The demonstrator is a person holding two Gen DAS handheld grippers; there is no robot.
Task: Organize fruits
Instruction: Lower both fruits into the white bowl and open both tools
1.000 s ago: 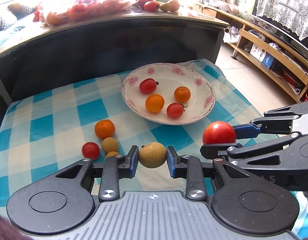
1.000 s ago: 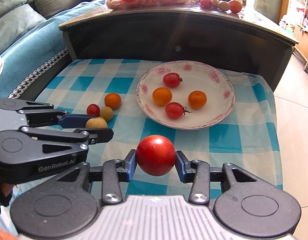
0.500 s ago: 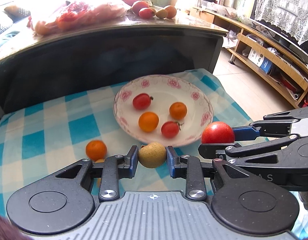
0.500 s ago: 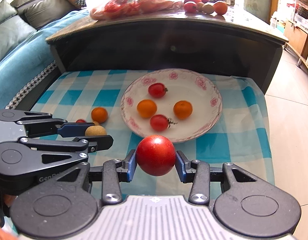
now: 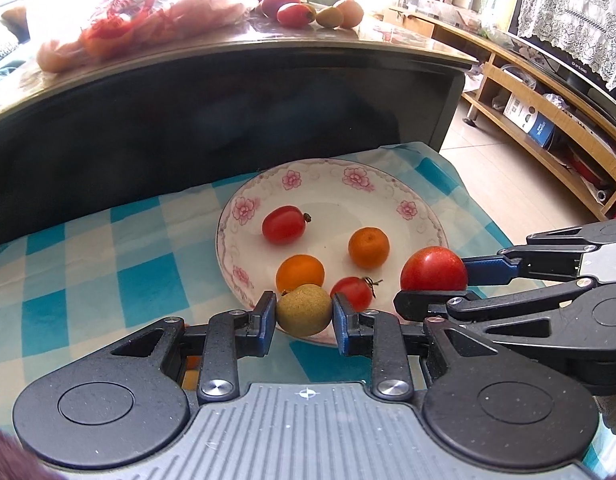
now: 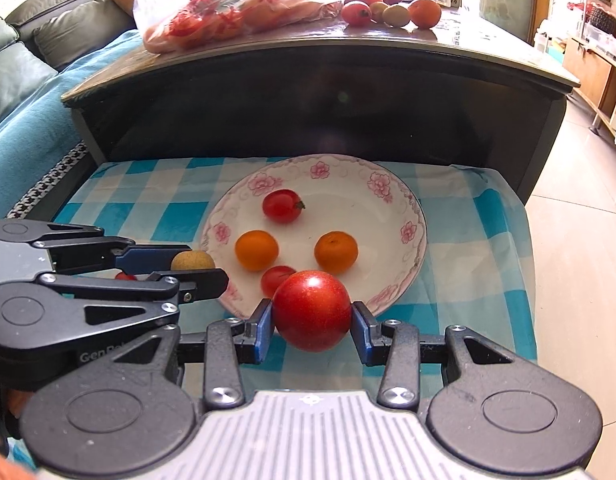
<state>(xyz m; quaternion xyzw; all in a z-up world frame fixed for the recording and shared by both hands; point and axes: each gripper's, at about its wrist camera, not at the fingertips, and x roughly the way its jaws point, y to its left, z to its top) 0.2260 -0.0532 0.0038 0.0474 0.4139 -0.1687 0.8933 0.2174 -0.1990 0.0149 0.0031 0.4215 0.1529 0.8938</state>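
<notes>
Your L tool [image 5: 304, 311] clamps a tan fruit [image 5: 304, 309], R tool [image 6: 311, 322] a red tomato [image 6: 311, 310]. Both hang at the plate's [image 6: 403, 200] near rim; plate lies straight ahead, tomato nearer its centre.

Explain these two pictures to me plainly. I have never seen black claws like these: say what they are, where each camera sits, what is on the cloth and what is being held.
The claws are two-finger grippers, one in each of a person's hands; no robot arm is involved. Each picture comes from a fisheye camera on one gripper, looking along its fingers. In the left view, the left gripper is shut on a small tan fruit. In the right view, the right gripper is shut on a large red tomato. On the blue checked cloth stands a flowered plate with two small tomatoes and two oranges.
</notes>
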